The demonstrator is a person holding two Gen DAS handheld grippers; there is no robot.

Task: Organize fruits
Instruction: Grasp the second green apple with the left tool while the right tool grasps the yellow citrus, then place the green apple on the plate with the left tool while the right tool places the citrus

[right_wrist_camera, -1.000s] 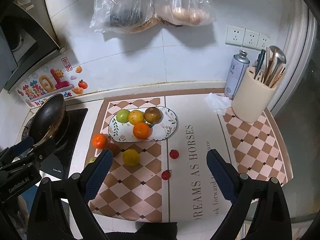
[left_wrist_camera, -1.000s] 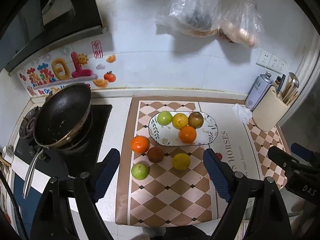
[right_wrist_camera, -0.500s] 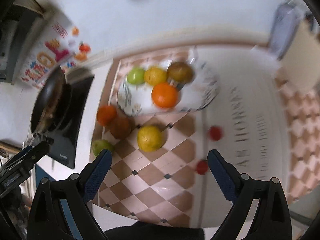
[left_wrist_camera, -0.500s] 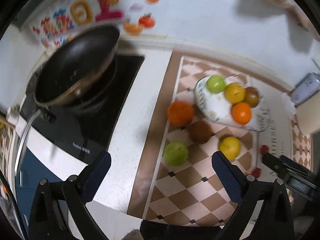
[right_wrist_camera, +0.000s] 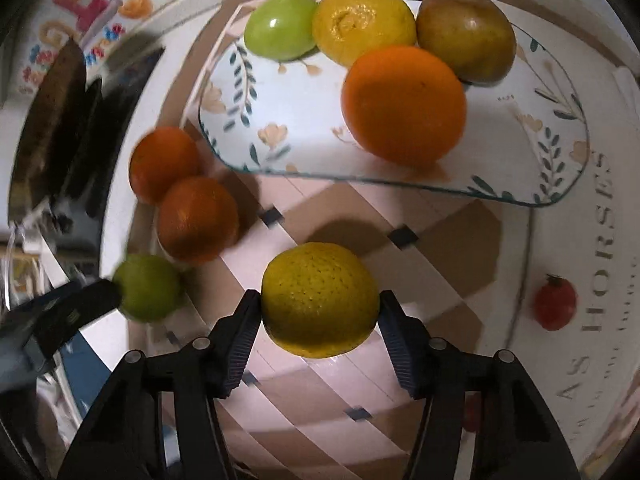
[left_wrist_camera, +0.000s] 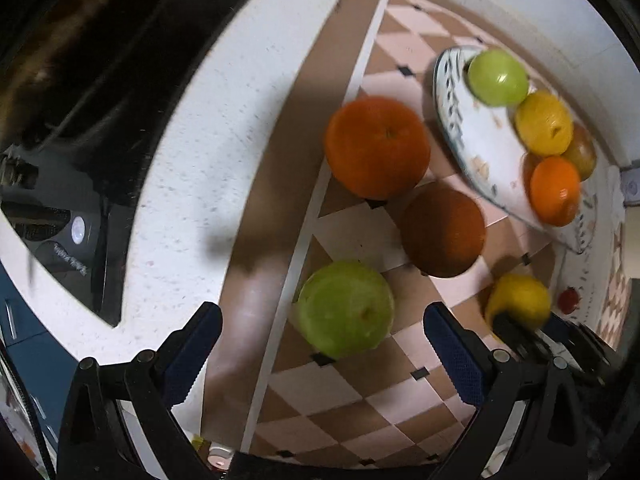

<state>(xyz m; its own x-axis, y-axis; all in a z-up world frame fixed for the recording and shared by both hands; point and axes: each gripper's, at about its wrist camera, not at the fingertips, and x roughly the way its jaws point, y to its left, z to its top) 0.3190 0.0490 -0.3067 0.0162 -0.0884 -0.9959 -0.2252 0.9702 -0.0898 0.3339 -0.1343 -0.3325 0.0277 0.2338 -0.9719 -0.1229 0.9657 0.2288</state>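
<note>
Both tongs, left (left_wrist_camera: 323, 344) and right (right_wrist_camera: 318, 328), have black angular frames with silver screws and dark blue ribbed pads (right_wrist_camera: 240, 336)

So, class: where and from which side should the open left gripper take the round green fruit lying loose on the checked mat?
Grip the round green fruit across its widest middle, coming straight down from above with one finger on each side. The left gripper already straddles it, and both flanks look clear.

8 fruits (right_wrist_camera: 320, 300), 1 plate (right_wrist_camera: 304, 120)
</note>
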